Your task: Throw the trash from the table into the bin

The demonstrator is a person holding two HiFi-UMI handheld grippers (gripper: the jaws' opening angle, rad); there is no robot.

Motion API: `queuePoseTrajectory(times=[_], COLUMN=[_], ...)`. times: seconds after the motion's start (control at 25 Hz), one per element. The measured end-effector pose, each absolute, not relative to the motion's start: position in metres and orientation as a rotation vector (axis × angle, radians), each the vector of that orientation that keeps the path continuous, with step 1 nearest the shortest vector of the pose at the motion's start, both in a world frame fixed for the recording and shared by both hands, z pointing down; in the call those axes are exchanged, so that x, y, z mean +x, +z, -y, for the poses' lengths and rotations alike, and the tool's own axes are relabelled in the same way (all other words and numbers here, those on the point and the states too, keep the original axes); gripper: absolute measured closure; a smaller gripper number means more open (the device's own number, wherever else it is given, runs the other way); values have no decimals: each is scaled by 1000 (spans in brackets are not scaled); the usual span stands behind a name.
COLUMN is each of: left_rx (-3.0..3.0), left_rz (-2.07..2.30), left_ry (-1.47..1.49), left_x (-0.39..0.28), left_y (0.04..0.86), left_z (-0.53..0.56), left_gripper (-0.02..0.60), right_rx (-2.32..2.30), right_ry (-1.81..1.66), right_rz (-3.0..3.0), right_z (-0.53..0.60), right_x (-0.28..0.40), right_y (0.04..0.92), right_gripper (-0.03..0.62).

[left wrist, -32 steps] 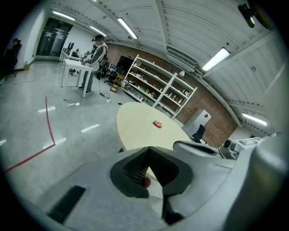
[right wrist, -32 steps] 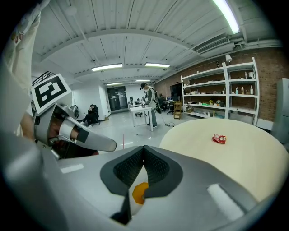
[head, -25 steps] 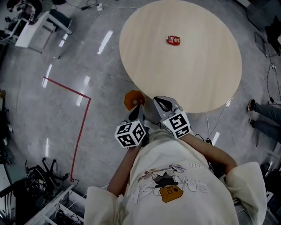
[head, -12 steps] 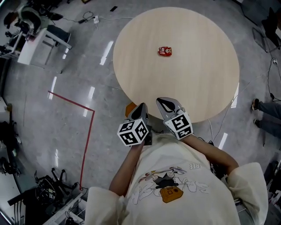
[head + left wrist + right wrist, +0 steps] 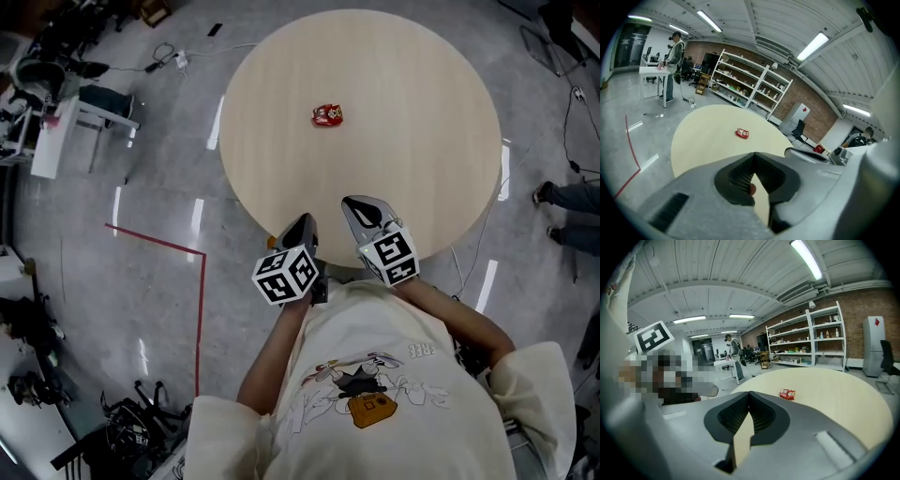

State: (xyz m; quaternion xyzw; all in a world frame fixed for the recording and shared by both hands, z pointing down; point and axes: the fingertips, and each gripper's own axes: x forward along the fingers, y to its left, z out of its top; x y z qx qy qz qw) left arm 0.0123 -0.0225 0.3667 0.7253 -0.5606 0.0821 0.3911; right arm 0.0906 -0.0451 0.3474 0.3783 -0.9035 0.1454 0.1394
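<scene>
While left gripper [image 5: 304, 223] and right gripper [image 5: 358, 203] hang closed and empty at the round worktop's [image 5: 422, 159] near edge, small crumpled red wrapper [image 5: 327, 115] near its middle, shelving [image 5: 750, 89] only in gripper views, red floor line [image 5: 202, 309] only overhead.

The red trash [image 5: 327, 115] on the table [image 5: 403, 84] is too small to make out. A person [image 5: 572, 195] is cut off at the right edge; only legs show. A small orange bit [image 5: 751, 189] peeks low between the jaws of the left gripper [image 5: 753, 155]; nobody could tell what it is.
</scene>
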Motion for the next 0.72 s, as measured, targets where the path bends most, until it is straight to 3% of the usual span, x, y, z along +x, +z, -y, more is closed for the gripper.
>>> queuePoseTrajectory(times=[0.72], left_rx=[1839], left_rz=[1350], left_ry=[352], left_x=[84], left_y=[410], left_z=[147], left_gripper=[575], right_rx=[1143], right_ry=[515], right_rz=[2524], right_z=[126], right_x=[176], right_y=[380], right_gripper=[586])
